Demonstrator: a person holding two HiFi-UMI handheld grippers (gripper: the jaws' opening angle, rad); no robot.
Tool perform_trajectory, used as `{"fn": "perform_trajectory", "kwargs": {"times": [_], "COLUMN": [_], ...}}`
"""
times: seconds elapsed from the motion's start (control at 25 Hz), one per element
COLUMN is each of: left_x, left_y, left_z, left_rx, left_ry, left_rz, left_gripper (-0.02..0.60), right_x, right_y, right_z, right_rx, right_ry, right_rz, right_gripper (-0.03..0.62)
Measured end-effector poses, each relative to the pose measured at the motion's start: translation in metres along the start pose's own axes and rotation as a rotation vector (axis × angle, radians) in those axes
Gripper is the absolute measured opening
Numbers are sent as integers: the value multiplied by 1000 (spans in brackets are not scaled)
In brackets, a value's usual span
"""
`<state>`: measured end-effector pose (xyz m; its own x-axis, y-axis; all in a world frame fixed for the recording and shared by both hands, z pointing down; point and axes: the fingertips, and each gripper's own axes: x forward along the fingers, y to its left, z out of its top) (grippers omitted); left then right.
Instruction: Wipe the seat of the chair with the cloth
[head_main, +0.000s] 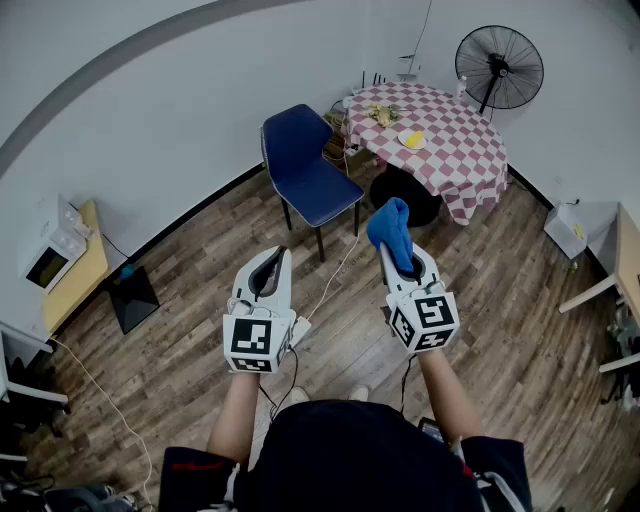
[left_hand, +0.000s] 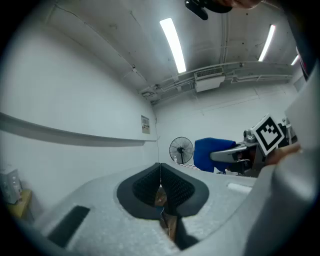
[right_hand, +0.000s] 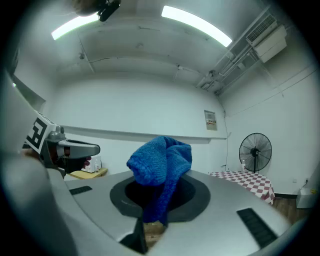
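A dark blue chair (head_main: 308, 170) stands on the wood floor near the wall, its seat bare. My right gripper (head_main: 398, 252) is shut on a bright blue cloth (head_main: 391, 230), which bunches up above the jaws (right_hand: 161, 165). It is held level in the air, short of the chair. My left gripper (head_main: 268, 270) is level beside it, shut with nothing between its pads (left_hand: 159, 187). From the left gripper view the cloth (left_hand: 206, 152) shows at the right.
A round table (head_main: 434, 140) with a red-checked cloth stands right of the chair, a black standing fan (head_main: 498, 68) behind it. A white cable (head_main: 335, 280) runs across the floor. A yellow cabinet (head_main: 70, 270) stands at the left wall, and a table edge (head_main: 628, 260) at the right.
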<state>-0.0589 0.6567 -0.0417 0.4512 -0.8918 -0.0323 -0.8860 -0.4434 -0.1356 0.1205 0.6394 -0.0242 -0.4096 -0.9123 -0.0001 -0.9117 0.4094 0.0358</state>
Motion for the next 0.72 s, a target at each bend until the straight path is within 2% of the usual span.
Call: {"fn": "perform_trajectory", "kwargs": {"times": [0.28,0.48,0.72], "left_x": [14,21,22], "left_y": [-28,-47,-71], "left_z": [-2,-10,-38], "left_rx": [7,71,76], "left_ry": [22,49,110], "left_rz": [14,71,83], "left_gripper": [17,17,17], "right_x": [-10,-24,-30], "right_y": [-27,-50,-69], "right_z": [-6,-19,-43], "right_rx": [9,2,8], "right_ry": [11,31,63], "right_rz": [29,51,65], "right_gripper": [49,49,49]}}
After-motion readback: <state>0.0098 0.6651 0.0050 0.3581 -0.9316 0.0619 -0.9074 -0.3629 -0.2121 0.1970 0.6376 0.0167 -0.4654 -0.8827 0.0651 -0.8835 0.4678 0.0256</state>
